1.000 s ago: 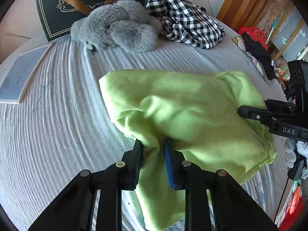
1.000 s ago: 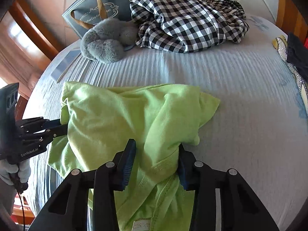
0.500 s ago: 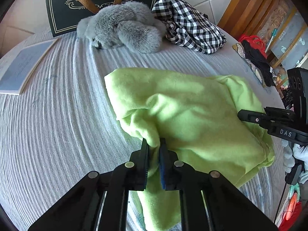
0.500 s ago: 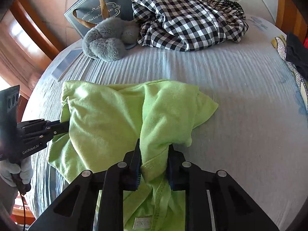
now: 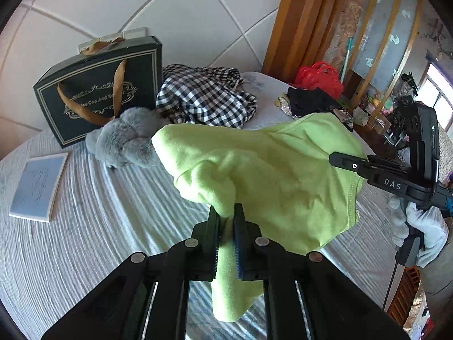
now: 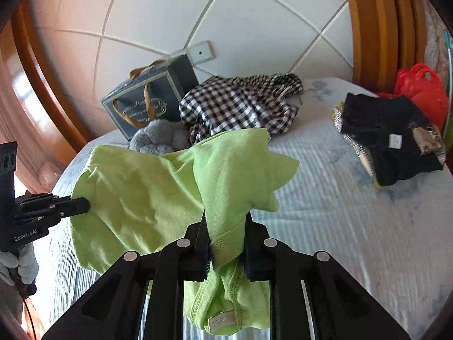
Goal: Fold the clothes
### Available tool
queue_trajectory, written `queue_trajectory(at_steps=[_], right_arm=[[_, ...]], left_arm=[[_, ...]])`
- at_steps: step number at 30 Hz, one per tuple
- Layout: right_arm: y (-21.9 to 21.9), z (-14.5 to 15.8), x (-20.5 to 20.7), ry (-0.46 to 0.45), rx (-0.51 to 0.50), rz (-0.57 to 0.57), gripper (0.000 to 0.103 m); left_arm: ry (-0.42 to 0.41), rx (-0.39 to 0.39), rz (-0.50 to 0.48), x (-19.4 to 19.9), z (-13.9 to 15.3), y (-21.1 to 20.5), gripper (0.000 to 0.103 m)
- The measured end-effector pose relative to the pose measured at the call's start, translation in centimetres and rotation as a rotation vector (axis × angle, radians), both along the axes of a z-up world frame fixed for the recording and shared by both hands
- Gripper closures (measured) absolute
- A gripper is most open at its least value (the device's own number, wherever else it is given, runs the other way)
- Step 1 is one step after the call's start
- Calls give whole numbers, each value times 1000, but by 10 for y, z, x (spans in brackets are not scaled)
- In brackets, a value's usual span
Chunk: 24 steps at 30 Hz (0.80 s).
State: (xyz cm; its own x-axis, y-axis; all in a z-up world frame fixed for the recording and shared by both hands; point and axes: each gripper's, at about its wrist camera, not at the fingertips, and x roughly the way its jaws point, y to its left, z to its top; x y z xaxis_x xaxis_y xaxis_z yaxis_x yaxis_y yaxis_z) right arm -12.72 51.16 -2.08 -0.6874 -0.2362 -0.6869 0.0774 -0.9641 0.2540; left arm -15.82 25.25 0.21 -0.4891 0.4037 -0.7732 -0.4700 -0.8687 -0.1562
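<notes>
A lime-green garment [image 5: 271, 175] hangs in the air above the bed, held at two places. My left gripper [image 5: 226, 212] is shut on a bunched fold of it. My right gripper [image 6: 225, 221] is shut on the green garment [image 6: 147, 198] near its collar, and a label hangs below the jaws. Each gripper shows in the other's view: the right one [image 5: 337, 159] at the cloth's right edge, the left one [image 6: 83, 205] at its left edge. The lower cloth droops toward the striped bedspread [image 5: 99, 226].
At the back of the bed lie a checked garment [image 5: 203, 99], a grey plush toy [image 5: 127, 141], a dark gift bag [image 5: 99, 93] and a booklet [image 5: 36, 187]. Dark clothes [image 6: 388, 138] and a red bag [image 6: 421, 93] sit at the right. A wooden headboard frame [image 6: 368, 28] rises behind.
Both grippers closed on the green garment and lifted it off the bed. The views tilted up, and the wall and headboard now show.
</notes>
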Motion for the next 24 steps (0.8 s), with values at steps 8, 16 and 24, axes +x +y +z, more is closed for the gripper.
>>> queue_trajectory(at_steps=[8, 16, 24], right_arm=[[114, 52, 9, 76, 69, -79, 87], [255, 100, -47, 71, 176, 3, 87], [335, 77, -147, -50, 165, 70, 87]], left_arm=[[53, 45, -75, -15, 32, 128, 96], [49, 121, -12, -70, 54, 277, 96], [-6, 54, 48, -150, 33, 355, 96]])
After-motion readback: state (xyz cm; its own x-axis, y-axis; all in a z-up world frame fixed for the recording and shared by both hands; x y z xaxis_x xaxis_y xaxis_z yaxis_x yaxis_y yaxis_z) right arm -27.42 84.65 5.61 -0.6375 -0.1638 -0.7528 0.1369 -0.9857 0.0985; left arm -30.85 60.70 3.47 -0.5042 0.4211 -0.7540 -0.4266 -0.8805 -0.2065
